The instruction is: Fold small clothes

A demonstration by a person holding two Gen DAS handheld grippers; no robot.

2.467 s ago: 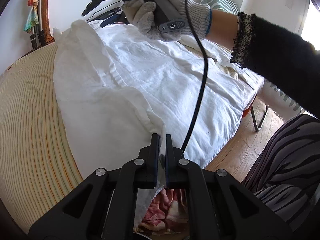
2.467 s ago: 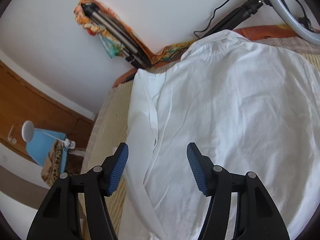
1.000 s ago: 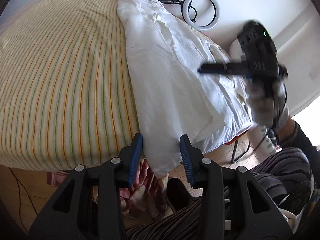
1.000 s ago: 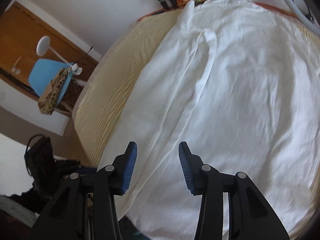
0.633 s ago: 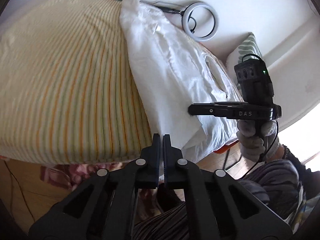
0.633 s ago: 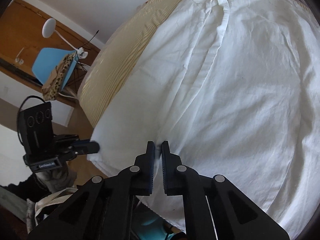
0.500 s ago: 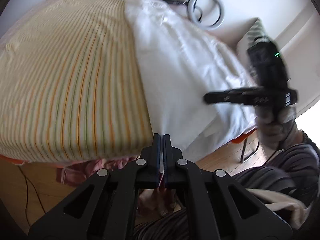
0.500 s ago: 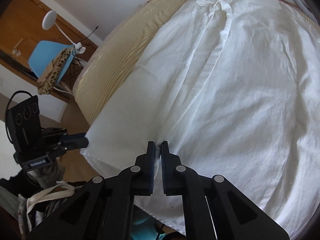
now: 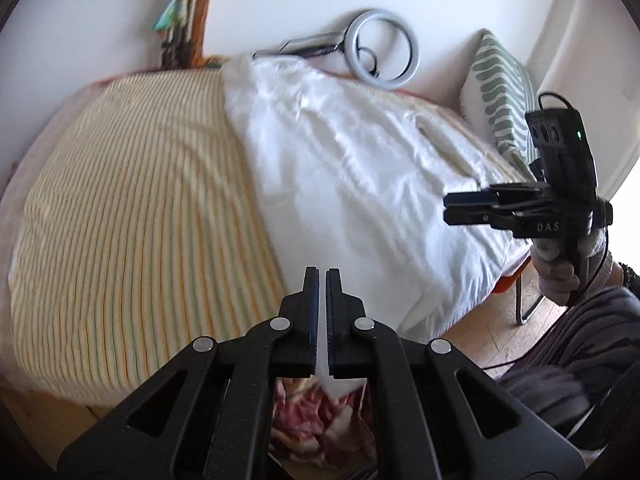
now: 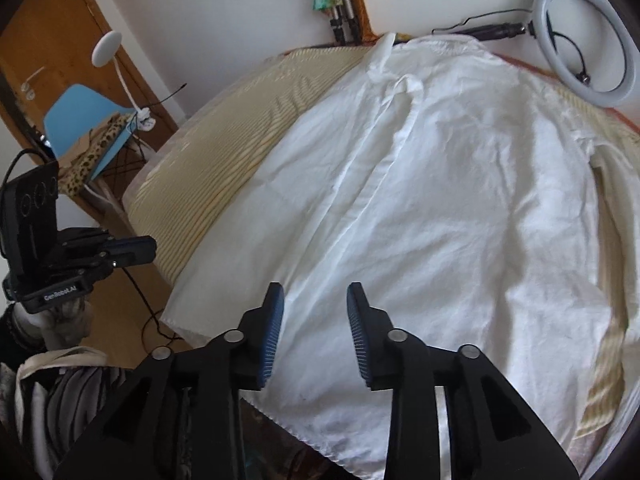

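Note:
A white shirt (image 9: 340, 168) (image 10: 440, 200) lies spread on the striped bed (image 9: 140, 200) (image 10: 224, 168), collar at the far end, hem hanging over the near edge. My left gripper (image 9: 322, 276) (image 10: 154, 246) is shut and hovers off the bed's near corner, beside the shirt's hem corner; I see no cloth pinched in it. My right gripper (image 10: 314, 300) (image 9: 446, 210), held by a gloved hand (image 9: 556, 264), hangs over the hem. Its jaws are opening, with shirt beneath them and nothing gripped.
A ring light (image 9: 414, 50) (image 10: 600, 98) leans on the wall behind the bed. A green striped pillow (image 9: 500, 88) stands at the right end. A blue chair (image 10: 84, 112) and a wooden door (image 10: 40, 40) are at the left. Pink patterned cloth (image 9: 312, 420) lies below the bed's edge.
The left gripper closed at the shirt's hem corner, then rose away from the bed. The right gripper closed on the shirt near the hem and has now reopened.

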